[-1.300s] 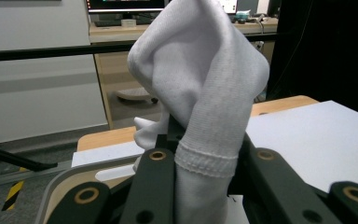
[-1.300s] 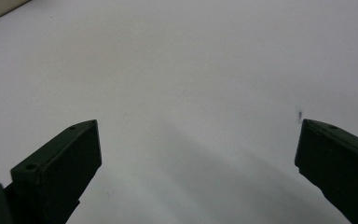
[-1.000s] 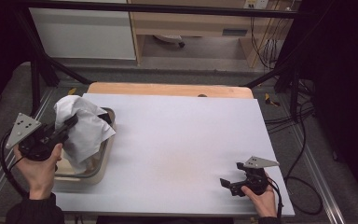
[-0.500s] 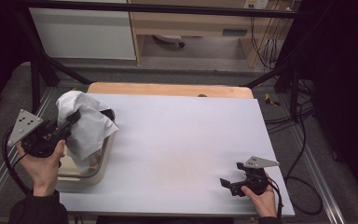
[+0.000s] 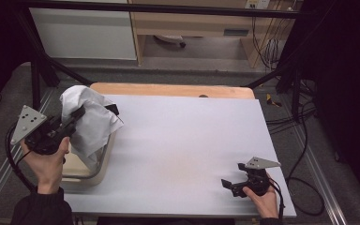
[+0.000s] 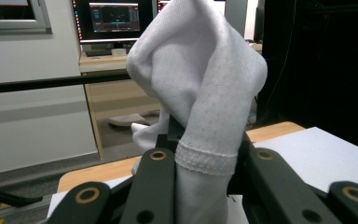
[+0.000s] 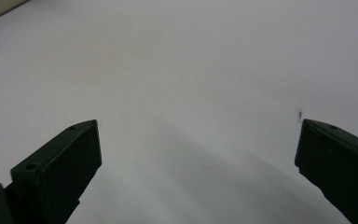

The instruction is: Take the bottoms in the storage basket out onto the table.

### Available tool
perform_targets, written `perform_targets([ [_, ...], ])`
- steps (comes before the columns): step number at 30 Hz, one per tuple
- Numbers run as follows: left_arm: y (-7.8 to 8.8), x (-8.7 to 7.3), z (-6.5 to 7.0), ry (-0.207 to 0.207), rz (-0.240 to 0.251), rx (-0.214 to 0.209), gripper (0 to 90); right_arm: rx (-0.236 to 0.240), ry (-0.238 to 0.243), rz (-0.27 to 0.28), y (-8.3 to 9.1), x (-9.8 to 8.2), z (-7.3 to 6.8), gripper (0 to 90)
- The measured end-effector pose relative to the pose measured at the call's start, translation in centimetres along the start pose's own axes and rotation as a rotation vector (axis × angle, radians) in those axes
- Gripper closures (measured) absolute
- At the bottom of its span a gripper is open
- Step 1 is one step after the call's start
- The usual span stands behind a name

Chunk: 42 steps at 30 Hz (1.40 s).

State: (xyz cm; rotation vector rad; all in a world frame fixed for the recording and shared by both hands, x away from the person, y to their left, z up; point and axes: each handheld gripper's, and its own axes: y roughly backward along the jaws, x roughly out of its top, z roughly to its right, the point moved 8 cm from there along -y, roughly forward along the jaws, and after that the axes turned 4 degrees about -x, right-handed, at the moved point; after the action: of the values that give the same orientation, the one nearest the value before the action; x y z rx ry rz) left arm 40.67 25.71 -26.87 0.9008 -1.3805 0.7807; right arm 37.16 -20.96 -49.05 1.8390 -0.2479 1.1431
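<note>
A white cloth (image 5: 90, 121) hangs bunched above a shallow beige tub (image 5: 86, 176) at the table's left edge. My left gripper (image 5: 77, 115) is shut on it, raised off the tub. In the left gripper view the cloth (image 6: 205, 98) rises between the two black jaws, its hemmed edge pinched at my left gripper (image 6: 200, 161). My right gripper (image 5: 229, 185) rests open near the front right of the white tabletop (image 5: 192, 140), nothing between its jaws. The right gripper view has my right gripper (image 7: 198, 154) wide apart over bare white surface.
A wooden board edge (image 5: 168, 89) runs along the table's far side. Black frame bars (image 5: 42, 70) stand at the back left and right. Cables (image 5: 304, 154) trail off the right side. A corner of the tub (image 7: 0, 7) is at the top left of the right gripper view.
My left gripper has lifted the white cloth higher and slightly away from the tub. The right gripper has stayed put.
</note>
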Motion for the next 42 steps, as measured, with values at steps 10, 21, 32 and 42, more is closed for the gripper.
perform_targets([
  [10,-0.5,1.0,0.8,-0.008,0.032,-0.01,77.9,-0.001,0.003,0.004,0.0,0.0,0.0,0.7],
  [21,-1.2,1.5,1.6,-0.006,0.044,-0.03,77.9,0.002,0.0,0.001,0.0,0.0,0.0,0.8],
  [32,-2.2,2.2,2.8,-0.017,0.044,-0.054,77.9,0.0,0.002,0.003,0.0,0.0,0.0,0.7],
  [42,-3.3,2.7,4.2,-0.024,0.044,-0.085,78.0,0.0,0.0,0.007,0.0,0.1,0.1,0.7],
])
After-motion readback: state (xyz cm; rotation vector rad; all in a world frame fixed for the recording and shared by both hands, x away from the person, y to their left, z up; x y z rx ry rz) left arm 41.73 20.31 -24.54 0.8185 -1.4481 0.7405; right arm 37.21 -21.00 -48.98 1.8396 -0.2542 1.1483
